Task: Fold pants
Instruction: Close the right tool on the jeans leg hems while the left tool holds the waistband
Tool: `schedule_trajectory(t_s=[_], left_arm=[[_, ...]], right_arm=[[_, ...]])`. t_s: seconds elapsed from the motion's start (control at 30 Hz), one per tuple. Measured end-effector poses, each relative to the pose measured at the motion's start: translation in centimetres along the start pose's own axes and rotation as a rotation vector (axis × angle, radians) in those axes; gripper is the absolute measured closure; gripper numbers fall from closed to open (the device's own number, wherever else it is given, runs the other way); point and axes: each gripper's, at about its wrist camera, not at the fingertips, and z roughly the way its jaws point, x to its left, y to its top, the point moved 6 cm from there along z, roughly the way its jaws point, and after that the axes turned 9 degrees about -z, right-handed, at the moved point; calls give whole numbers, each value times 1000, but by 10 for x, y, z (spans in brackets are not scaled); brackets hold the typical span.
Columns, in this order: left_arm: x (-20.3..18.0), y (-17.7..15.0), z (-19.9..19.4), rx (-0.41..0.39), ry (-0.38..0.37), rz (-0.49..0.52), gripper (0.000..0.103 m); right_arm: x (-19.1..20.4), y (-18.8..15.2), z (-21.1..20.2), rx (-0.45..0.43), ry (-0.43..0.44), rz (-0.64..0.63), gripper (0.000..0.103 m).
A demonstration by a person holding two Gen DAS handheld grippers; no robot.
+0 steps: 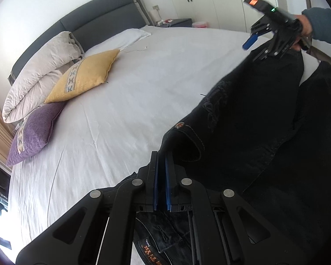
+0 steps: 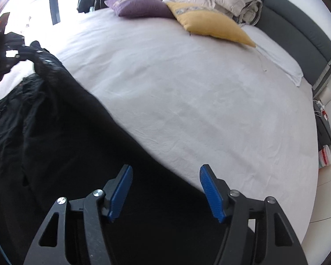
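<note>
Black pants [image 1: 253,132] lie along the near side of a white bed, with an embroidered pocket and a waistband label showing. My left gripper [image 1: 162,156] is shut on the pants' waist edge. My right gripper [image 2: 165,174] is open, its blue pads spread wide above the black pants [image 2: 66,143], holding nothing. The right gripper also shows in the left wrist view [image 1: 251,42], held in a hand above the far end of the pants. The left gripper shows dimly in the right wrist view [image 2: 15,50] at the pants' other end.
The white bed sheet [image 1: 132,110] spreads wide. A yellow pillow [image 1: 86,77], a purple pillow [image 1: 33,132], a folded duvet [image 1: 39,70] and a white pillow [image 1: 125,37] lie by the grey headboard [image 1: 94,15]. A nightstand [image 1: 178,22] and wardrobe stand beyond.
</note>
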Motion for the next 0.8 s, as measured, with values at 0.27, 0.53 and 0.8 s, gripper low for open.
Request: schedule_trajectory(t_s=[0.27,0.53,0.8], left_arm=[[9,3,6,-45,5,-25,99],[2,-5,-8,-59,31,-28,99],[-7,-21,-50,-99,63,-59,99]], right_arm=[[0,-8,35,119,32,-66,66],[7,-14,20,138,-7,-80,97],[48,-21,-55,36,-134,-119,100]])
